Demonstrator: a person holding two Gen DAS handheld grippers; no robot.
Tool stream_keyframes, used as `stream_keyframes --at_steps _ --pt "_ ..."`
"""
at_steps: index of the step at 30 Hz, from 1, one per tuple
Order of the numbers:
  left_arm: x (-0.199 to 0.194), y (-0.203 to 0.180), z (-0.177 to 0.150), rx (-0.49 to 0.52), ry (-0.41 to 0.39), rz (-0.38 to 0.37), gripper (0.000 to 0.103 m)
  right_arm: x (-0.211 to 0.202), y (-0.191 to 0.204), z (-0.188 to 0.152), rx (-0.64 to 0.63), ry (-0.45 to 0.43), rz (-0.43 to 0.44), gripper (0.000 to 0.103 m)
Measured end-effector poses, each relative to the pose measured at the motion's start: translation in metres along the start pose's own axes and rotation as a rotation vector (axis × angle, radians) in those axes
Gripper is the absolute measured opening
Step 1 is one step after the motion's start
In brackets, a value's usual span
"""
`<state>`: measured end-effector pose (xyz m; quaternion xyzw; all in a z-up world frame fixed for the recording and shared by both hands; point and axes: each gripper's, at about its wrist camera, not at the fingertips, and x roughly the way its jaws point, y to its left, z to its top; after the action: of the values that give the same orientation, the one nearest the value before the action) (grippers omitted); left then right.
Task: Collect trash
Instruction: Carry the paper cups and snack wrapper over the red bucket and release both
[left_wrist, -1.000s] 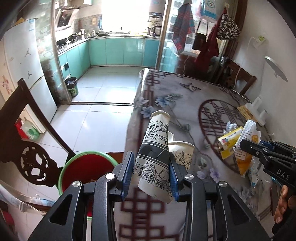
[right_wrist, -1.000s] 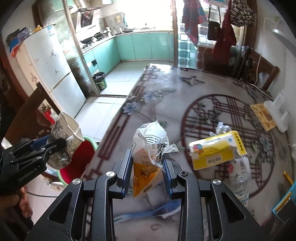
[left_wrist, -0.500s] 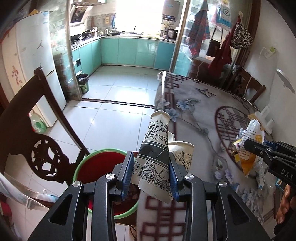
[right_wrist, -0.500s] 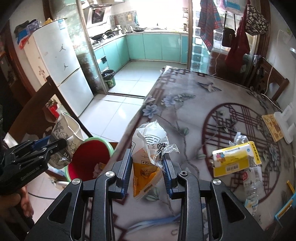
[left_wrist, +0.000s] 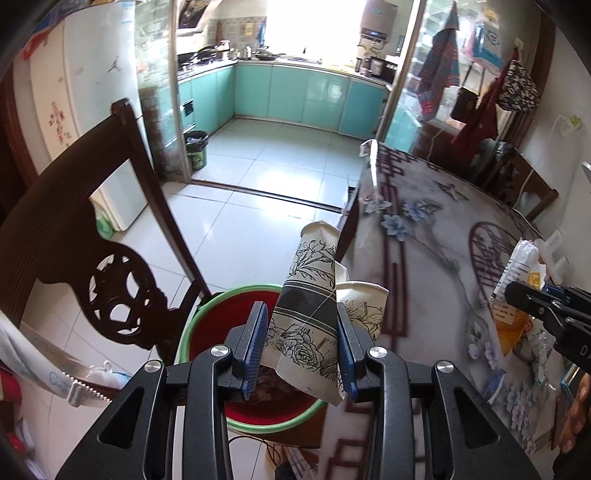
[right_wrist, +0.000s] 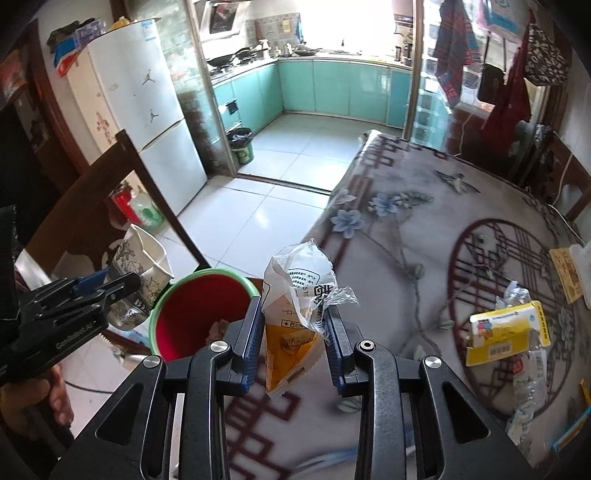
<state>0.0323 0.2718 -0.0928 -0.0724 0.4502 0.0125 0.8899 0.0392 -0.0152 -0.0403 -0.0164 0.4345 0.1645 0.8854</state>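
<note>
The left hand-held gripper pinches two crushed paper cups with a flower print between its blue pads. The cups stand up toward 12 o'clock from the pads. Directly under them is a red bucket with a green rim, which stands on the floor beside the bench.

The right hand-held gripper pinches a crumpled snack wrapper, white above and orange below. It hangs over the edge of the bench, and the bucket lies at about 9 o'clock from it, just beside.

The bench has a grey cloth with flowers and dark red lattice patterns. Behind it is a white tiled floor and a kitchen with turquoise cabinets.

Only the right wrist view shows the trash left on the bench at 3 o'clock: a yellow carton and a crushed clear bottle touching it. The left wrist view shows more of the dark carved chair, which is next to the bucket.
</note>
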Motion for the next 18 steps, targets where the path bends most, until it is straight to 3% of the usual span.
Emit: stream_keyframes --at_steps 18 --pt "0.032 0.057 -0.011 -0.075 0.073 0.078 0.033 0.045 0.058 0.010 -0.072 0.076 0.107 0.030"
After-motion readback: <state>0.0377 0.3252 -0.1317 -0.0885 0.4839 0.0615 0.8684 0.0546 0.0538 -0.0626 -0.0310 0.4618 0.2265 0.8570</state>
